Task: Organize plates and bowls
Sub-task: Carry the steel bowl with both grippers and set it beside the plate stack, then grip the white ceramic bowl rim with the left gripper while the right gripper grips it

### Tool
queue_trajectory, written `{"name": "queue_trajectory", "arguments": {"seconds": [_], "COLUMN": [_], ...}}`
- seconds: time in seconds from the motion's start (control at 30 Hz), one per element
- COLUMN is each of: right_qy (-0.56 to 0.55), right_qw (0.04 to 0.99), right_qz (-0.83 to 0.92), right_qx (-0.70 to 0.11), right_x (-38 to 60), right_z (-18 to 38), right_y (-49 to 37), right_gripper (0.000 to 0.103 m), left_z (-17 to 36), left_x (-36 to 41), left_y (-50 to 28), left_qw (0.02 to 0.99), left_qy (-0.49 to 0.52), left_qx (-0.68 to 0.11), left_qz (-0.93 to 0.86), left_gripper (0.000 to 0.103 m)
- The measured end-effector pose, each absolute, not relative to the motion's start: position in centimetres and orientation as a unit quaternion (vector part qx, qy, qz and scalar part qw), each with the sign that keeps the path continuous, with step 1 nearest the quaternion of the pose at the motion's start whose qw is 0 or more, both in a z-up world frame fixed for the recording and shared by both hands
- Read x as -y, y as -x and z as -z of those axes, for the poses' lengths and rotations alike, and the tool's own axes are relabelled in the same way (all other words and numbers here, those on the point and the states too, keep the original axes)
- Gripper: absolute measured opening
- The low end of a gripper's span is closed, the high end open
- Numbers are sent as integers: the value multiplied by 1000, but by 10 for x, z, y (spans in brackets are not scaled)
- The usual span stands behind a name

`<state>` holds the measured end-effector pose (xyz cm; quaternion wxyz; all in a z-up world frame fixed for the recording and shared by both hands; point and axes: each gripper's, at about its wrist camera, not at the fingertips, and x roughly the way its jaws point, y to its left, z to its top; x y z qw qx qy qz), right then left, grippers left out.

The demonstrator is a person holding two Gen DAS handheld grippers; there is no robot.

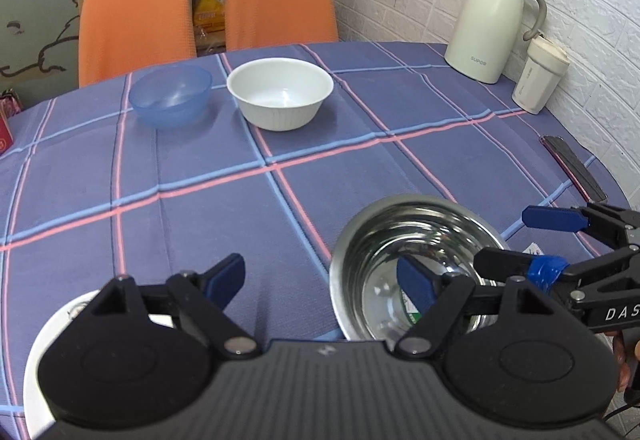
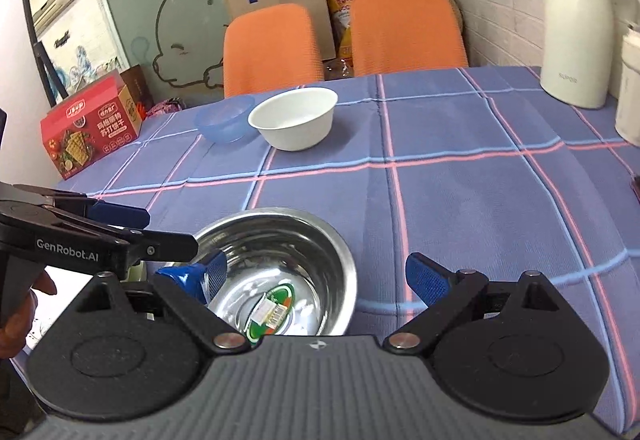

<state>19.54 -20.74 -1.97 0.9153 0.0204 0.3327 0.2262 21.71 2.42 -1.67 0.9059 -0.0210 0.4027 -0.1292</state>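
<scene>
Left claw hides most of a white plate.

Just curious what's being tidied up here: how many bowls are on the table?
3. A steel bowl sits nearest, between the two grippers. A white bowl stands at the far side, with a blue bowl just left of it. A white dish under the left gripper is mostly hidden.

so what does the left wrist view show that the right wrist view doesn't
Only the left wrist view shows the white plate at the near edge and the right claw, open. Only the right wrist view shows the red cracker box and the left claw, open. Both show the steel bowl, white bowl, blue bowl, white jug and orange chairs.
</scene>
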Motion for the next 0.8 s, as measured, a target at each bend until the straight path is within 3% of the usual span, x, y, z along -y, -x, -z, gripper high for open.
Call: {"name": "queue_trajectory", "arguments": {"seconds": [0.37, 0.8], "right_qy": [53, 111], "right_qw": [907, 885], "right_qz": [-248, -264], "right_qx": [-336, -366], "right_x": [166, 138], "right_z": [7, 22], "right_y": [-253, -355], "right_gripper": [84, 84], "left_z": [15, -1], "left_x": [-57, -70], "left_y": [-260, -393], "left_qw": [910, 914], "left_qy": [20, -61], "left_qx": [-401, -330], "left_qz": [104, 229], "left_gripper": [80, 80]}}
